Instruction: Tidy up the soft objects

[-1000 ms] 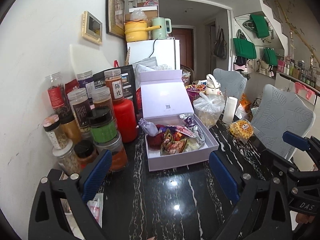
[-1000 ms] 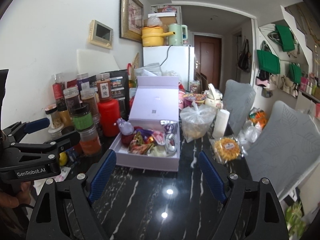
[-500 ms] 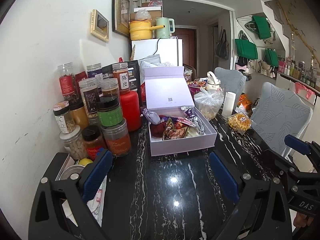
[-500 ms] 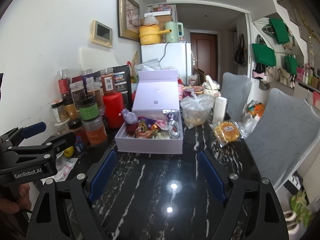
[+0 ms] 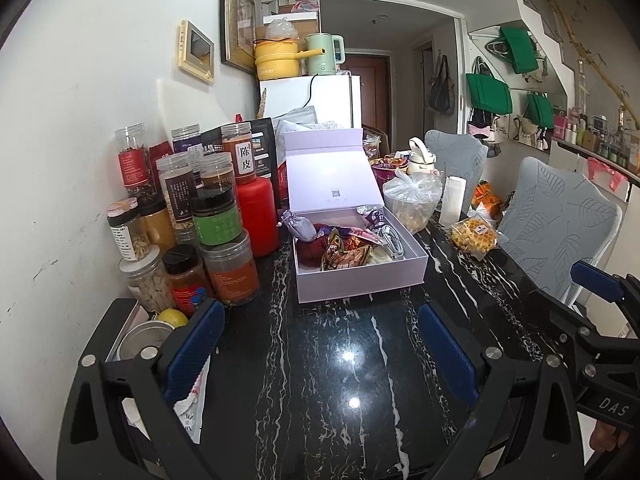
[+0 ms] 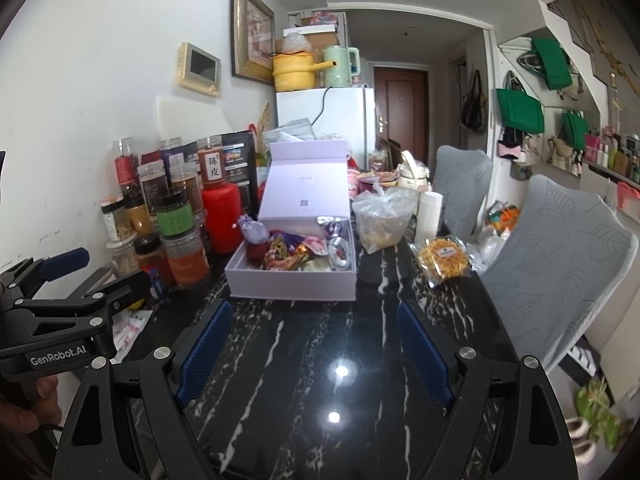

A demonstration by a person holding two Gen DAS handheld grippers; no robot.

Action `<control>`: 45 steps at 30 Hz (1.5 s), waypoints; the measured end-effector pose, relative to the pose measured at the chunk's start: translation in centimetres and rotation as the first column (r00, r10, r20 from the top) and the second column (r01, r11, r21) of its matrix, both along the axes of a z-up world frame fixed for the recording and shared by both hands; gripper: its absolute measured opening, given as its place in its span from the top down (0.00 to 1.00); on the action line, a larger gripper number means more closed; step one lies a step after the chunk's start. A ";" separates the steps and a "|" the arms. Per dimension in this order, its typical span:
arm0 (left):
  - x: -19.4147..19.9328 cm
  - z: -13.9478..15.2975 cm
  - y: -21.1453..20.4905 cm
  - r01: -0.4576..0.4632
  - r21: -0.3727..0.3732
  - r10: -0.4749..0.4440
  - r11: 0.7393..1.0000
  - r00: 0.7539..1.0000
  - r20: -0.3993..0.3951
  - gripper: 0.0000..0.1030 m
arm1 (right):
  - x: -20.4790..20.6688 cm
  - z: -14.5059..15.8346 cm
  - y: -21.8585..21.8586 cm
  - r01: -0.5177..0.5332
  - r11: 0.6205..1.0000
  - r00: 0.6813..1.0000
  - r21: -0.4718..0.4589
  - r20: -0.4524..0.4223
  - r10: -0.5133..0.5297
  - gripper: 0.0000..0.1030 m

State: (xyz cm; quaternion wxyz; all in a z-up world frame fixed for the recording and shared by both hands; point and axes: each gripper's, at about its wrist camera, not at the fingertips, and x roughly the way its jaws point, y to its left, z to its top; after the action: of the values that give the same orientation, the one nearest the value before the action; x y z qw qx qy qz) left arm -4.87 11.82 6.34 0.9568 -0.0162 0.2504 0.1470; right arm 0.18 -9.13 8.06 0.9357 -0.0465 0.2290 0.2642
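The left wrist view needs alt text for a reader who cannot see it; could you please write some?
An open lilac gift box holding a small lilac pouch and snack packets sits on a black marbled table, beyond the open, empty left gripper. Spice jars crowd the wall on the left; the right gripper shows at the right edge.

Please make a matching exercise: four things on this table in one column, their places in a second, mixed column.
1. small lilac drawstring pouch
2. round waffle in clear wrapper
3. tall red plastic canister
4. pale green electric kettle

a. on the white fridge
b. left of the lilac gift box
c. in the box's far left corner
d. right of the box

Pairs: 1-c, 2-d, 3-b, 4-a
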 end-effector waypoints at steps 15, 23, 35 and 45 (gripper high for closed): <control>0.2 -0.1 -0.2 0.017 -0.014 -0.017 1.000 1.000 -0.003 0.04 | -0.3 -0.1 -0.1 0.010 1.000 1.000 -0.003 -0.001 -0.010 0.17; 0.7 -0.1 -0.7 0.036 -0.019 -0.037 0.999 0.999 -0.008 0.04 | -0.1 -0.1 -0.7 0.031 0.999 1.000 -0.009 0.001 -0.031 0.17; 1.3 -0.1 -1.6 0.066 -0.019 -0.066 0.998 0.998 -0.023 0.04 | 0.3 -0.2 -1.6 0.052 0.999 0.999 -0.004 -0.007 -0.052 0.17; 1.3 0.1 -2.5 0.078 0.003 -0.077 0.997 0.997 -0.029 0.04 | 0.5 -0.3 -2.0 0.066 0.998 0.998 -0.009 -0.008 -0.066 0.17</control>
State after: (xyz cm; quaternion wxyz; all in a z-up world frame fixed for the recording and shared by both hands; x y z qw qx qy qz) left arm -3.61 9.33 6.43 0.9580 -0.0022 0.2645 0.1106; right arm 0.68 -11.10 7.76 0.9428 -0.0418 0.2354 0.2322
